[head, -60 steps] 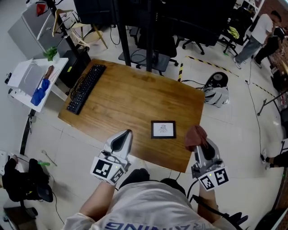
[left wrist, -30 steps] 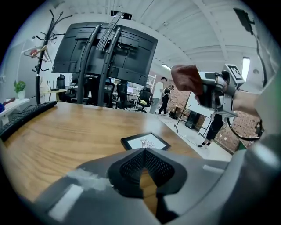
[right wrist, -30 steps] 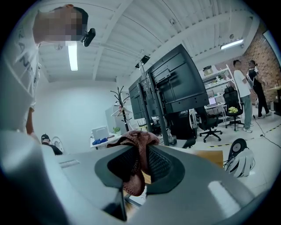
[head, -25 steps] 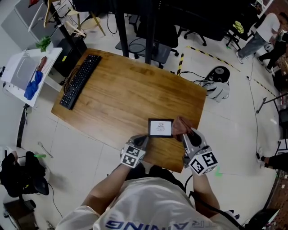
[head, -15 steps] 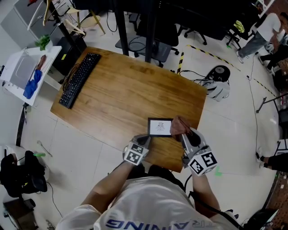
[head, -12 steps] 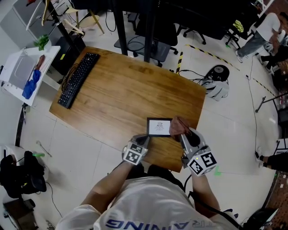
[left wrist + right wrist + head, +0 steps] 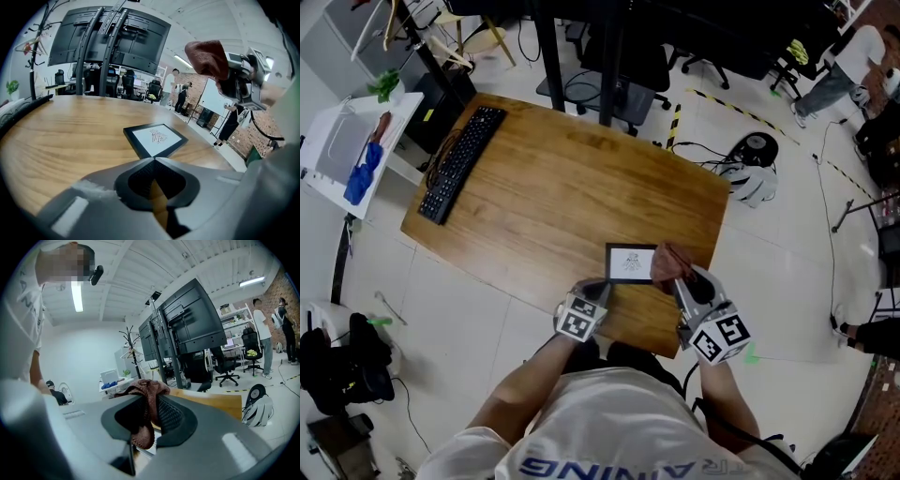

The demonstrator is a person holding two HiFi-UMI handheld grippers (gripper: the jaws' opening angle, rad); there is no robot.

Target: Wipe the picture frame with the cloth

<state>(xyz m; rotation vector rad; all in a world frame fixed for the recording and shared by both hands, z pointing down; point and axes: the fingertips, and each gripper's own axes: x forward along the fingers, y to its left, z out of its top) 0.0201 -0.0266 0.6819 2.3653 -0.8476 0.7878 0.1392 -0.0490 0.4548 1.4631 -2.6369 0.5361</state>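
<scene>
The table point(image 7: 534, 187) carries the frame point(image 7: 630, 263), flat just ahead of the left gripper point(image 7: 600, 285), closed and empty. The right gripper point(image 7: 680, 274) pinches the soft cloth point(image 7: 666, 261). The frame seems light and may slide; hold its corner.

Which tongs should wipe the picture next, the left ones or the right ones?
Right. The right tongs are shut on the cloth, held up beside the right edge of the picture frame. The left tongs are shut and empty, near the frame's near left corner.
</scene>
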